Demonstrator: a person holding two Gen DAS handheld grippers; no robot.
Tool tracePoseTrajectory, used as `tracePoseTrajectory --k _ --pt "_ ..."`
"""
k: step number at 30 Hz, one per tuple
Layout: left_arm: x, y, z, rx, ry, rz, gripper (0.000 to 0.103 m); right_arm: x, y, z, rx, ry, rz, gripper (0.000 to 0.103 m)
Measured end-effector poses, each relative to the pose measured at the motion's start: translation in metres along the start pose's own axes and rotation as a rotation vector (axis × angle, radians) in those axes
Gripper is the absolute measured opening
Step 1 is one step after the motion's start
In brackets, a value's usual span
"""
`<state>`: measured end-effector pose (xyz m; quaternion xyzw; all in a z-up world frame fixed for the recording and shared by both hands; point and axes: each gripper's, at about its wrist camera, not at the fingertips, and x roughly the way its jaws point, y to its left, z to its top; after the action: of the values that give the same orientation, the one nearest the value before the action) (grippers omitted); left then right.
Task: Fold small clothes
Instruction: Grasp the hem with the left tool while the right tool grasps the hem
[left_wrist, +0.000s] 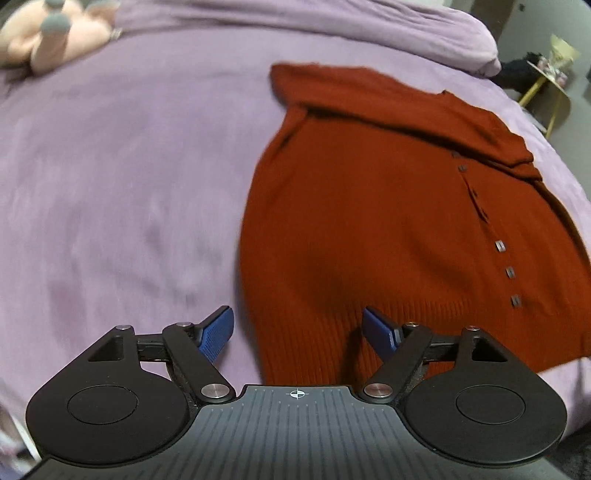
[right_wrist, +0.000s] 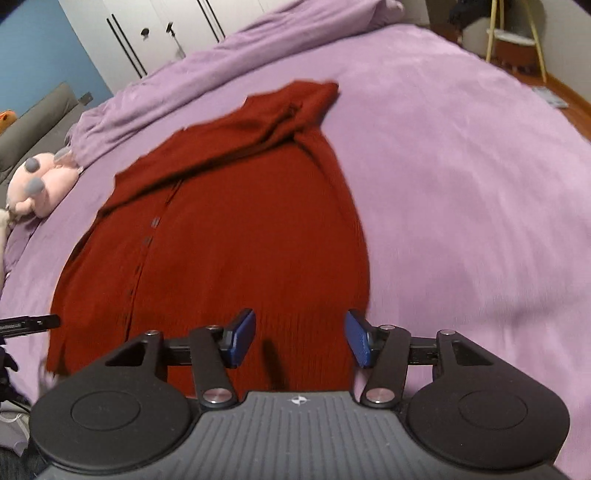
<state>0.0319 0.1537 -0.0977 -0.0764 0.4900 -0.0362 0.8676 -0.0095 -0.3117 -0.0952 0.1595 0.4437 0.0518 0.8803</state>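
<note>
- Rust-red ribbed knit: the cardigan (left_wrist: 388, 221) lies flat on the bed (left_wrist: 110, 184), hem nearest both claws, a sleeve folded across its far end.
- Left claw (left_wrist: 297, 328) hangs over the hem's left corner with its blue pads apart and nothing between them; right claw (right_wrist: 300, 338) hangs over the hem's right part, pads likewise apart and empty.
- Risk: the knit looks soft and stretchy, so a pinch at the hem may take only the top layer and drag the placket with its small grey buttons (left_wrist: 509, 271) askew.
- Risk: the lilac bed cover is fleecy (likely grippy), so it may bunch up with the cardigan if a pad digs in.
- Beyond the cardigan's left side sits a pink plush toy (left_wrist: 55, 40), well apart and harmless.
</note>
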Motion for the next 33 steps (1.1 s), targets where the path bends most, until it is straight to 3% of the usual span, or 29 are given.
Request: tracePoseTrajectory --k 3,5,7,10,13,15,17,21,23,26,30,33 --pt "-0.005 0.004 -0.009 -0.069 -0.004 -0.057 0.076 -0.004 0.003 -0.008 -0.029 0.017 -0.061 0.053" --pt "-0.005 0.006 -0.011 -0.09 0.001 -0.083 0.071 -0.007 -0.002 -0.008 -0.017 0.02 -0.052 0.051" --pt "0.0 0.008 -0.011 -0.118 0.021 -0.104 0.062 -0.005 -0.01 -0.011 0.031 0.04 -0.026 0.038" --pt "0.005 0.017 -0.014 -0.189 0.04 -0.144 0.052 0.002 -0.019 -0.013 0.081 0.061 0.001 0.03" --pt "0.005 0.024 -0.014 -0.216 0.055 -0.182 0.034 0.012 -0.029 -0.015 0.162 0.078 0.022 0.015" --pt "0.006 0.025 -0.014 -0.189 0.082 -0.18 0.015 0.014 -0.033 -0.016 0.195 0.088 0.047 0.007" --pt "0.006 0.026 -0.011 -0.163 0.09 -0.19 0.011 0.016 -0.033 -0.014 0.202 0.101 0.064 0.005" --pt "-0.013 0.024 0.003 -0.143 0.045 -0.294 0.009 0.015 -0.036 -0.004 0.254 0.118 0.169 0.004" --pt "-0.026 0.027 0.021 -0.18 -0.012 -0.377 0.009 0.011 -0.039 0.007 0.331 0.091 0.272 0.004" --pt "-0.034 0.03 0.059 -0.231 -0.104 -0.406 0.009 0.009 -0.037 0.036 0.363 0.013 0.33 0.004" --pt "-0.014 0.026 0.107 -0.244 -0.189 -0.362 0.009 0.022 -0.026 0.086 0.318 -0.111 0.264 0.004" --pt "0.02 0.018 0.133 -0.239 -0.166 -0.268 0.009 0.046 -0.016 0.113 0.276 -0.153 0.169 0.004"
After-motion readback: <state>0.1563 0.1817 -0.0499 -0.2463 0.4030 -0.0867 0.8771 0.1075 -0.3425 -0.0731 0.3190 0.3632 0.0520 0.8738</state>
